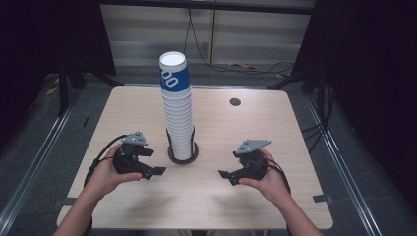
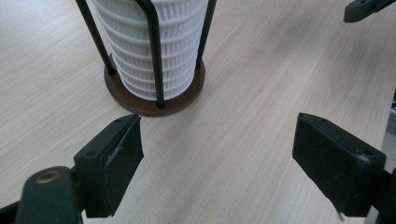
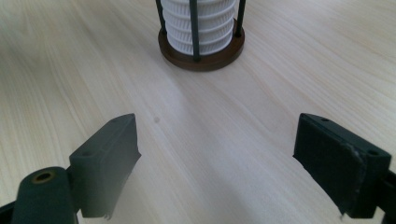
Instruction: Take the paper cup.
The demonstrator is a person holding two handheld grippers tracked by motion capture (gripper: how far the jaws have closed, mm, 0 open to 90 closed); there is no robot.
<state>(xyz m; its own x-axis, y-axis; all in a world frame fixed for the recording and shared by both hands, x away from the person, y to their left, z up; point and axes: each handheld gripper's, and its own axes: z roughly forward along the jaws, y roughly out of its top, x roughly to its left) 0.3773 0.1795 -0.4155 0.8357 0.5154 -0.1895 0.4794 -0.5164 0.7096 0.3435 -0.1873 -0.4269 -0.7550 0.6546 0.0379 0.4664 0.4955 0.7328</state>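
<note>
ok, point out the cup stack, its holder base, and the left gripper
cup stack (image 1: 178,115), high view, on the white ribbed side of the stack.
holder base (image 3: 201,61), right gripper view, on the brown disc's front rim.
left gripper (image 1: 156,171), high view, between its open fingertips.

This looks like a lab or recording set-up rather than a home. A bare light-wood table (image 1: 255,128) stands on grey carpet (image 1: 39,147) inside a dark metal frame (image 1: 206,5), with black curtains (image 1: 373,73) at both sides and loose cables (image 1: 255,66) on the floor behind.
</note>
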